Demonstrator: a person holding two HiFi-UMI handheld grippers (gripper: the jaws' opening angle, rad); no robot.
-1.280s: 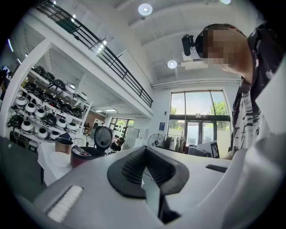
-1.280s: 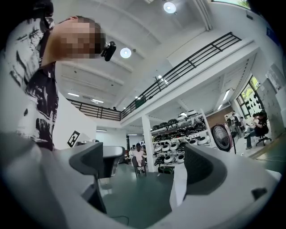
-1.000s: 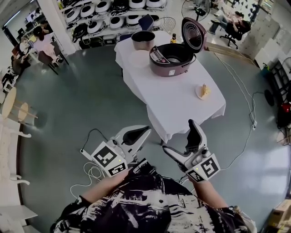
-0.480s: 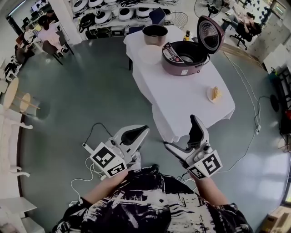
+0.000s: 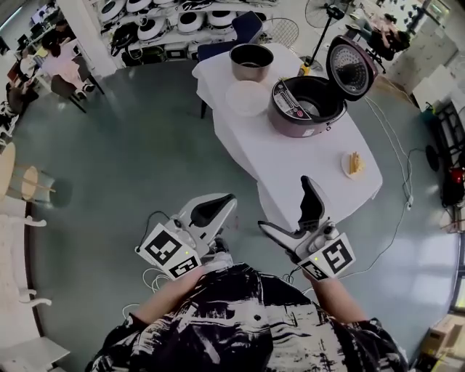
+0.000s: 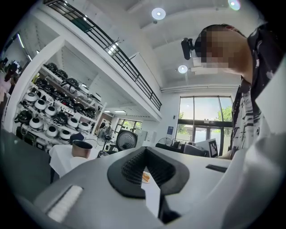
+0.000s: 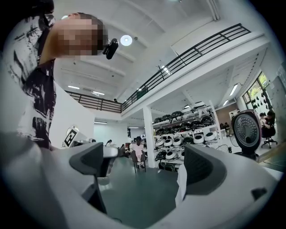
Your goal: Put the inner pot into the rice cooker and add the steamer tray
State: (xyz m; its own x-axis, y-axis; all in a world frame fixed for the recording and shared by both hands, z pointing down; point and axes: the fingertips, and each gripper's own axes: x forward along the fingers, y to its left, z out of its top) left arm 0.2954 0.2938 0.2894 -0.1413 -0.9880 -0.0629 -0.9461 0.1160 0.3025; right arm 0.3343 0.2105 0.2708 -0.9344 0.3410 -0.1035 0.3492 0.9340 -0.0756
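On the white-clothed table (image 5: 290, 163) ahead of me, the metal inner pot (image 5: 251, 61) stands at the far end. A white steamer tray (image 5: 247, 97) lies just in front of it. The maroon rice cooker (image 5: 305, 107) sits to their right with its lid (image 5: 352, 67) raised and its cavity showing. My left gripper (image 5: 221, 205) is shut and holds nothing, close to my body and well short of the table. My right gripper (image 5: 287, 212) stands open and empty near the table's front corner. The left gripper view shows the pot (image 6: 82, 149) far off.
A small plate with yellow food (image 5: 354, 163) lies on the table's right side. Shelves of rice cookers (image 5: 174, 22) line the back wall. A seated person (image 5: 62, 69) is at far left. Cables (image 5: 396, 189) trail over the grey floor to the right.
The table and cooker have shifted right and a little nearer in the head view as I moved. Both grippers hold the same pose, left shut and right open.
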